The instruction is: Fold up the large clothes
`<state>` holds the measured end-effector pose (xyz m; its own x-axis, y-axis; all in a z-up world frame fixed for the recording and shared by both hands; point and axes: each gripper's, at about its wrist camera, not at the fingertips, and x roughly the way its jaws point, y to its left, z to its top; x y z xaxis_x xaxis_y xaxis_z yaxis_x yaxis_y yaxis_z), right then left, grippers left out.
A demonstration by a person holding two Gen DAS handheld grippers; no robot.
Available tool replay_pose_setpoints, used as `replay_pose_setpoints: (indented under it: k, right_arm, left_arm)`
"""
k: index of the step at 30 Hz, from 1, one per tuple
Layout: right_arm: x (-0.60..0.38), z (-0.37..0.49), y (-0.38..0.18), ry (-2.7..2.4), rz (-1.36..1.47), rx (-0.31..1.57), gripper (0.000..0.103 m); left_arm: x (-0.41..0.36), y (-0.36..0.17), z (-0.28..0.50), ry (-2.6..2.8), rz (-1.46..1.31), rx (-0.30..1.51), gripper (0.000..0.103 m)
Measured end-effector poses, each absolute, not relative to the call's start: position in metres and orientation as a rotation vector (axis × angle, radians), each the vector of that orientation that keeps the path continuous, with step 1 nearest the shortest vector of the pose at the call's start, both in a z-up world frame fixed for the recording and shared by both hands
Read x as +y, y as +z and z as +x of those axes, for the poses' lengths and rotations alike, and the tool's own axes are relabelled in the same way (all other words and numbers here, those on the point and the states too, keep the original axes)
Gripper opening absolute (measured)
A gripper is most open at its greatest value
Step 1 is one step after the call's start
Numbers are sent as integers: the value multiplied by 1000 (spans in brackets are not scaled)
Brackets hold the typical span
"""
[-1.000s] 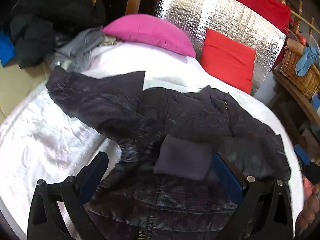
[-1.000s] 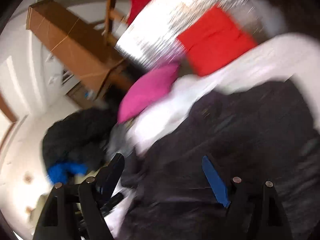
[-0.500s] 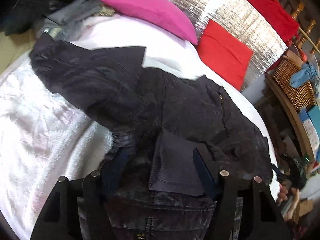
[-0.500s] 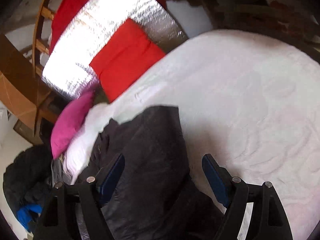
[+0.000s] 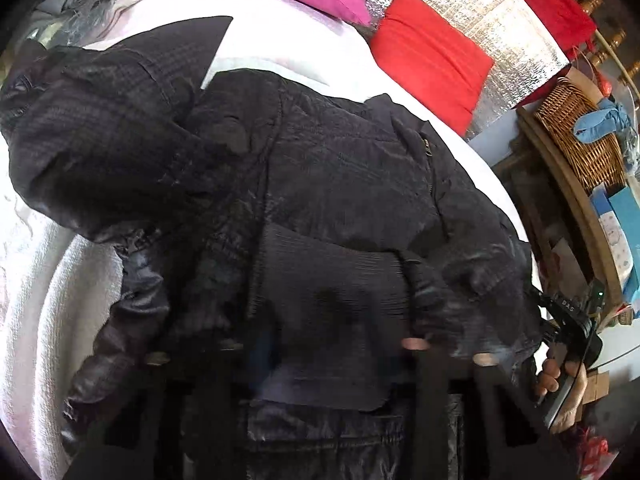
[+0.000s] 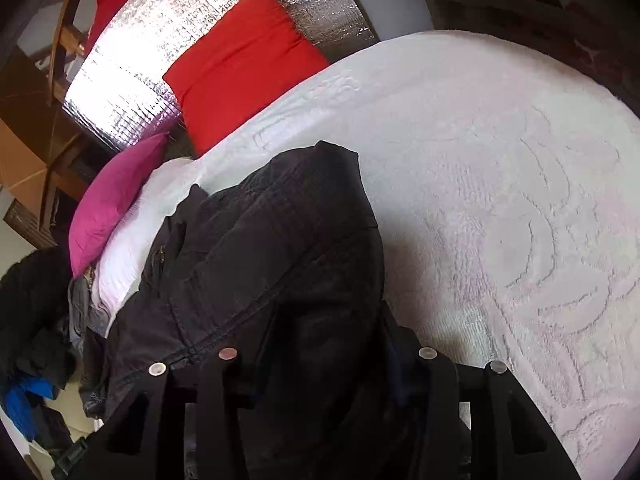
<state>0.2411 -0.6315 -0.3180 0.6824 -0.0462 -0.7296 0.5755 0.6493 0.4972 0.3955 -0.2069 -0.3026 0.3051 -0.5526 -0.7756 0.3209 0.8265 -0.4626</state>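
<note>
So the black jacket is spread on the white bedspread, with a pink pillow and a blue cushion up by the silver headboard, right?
Not quite: the cushion leaning on the silver headboard is red, not blue, as the right wrist view shows clearly. The rest holds: the black jacket lies on the white bedspread, with the pink pillow near the headboard.

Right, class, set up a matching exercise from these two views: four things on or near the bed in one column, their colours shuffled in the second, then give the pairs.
Things:
1. jacket
2. square cushion
3. pillow
4. bedspread

Colours:
A. white
B. magenta pink
C. black
D. red

Pairs: 1-C, 2-D, 3-B, 4-A
</note>
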Motion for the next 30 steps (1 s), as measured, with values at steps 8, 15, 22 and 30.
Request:
replay_pose_setpoints:
  k: [8, 15, 22, 30]
  right_arm:
    - [-629, 244, -318, -399, 792, 747, 49]
    - [-626, 242, -315, -419, 791, 735, 46]
    - [-621, 237, -305, -441, 773, 686, 42]
    - [-621, 245, -310, -493, 726, 745, 45]
  left_arm:
    - [-198, -307, 400, -601, -335, 1140, 57]
    - [-211, -284, 409, -563, -235, 1058, 10]
    - [-202, -219, 420, -442, -112, 768, 9]
    - [-199, -274, 446, -391, -32, 1033, 13]
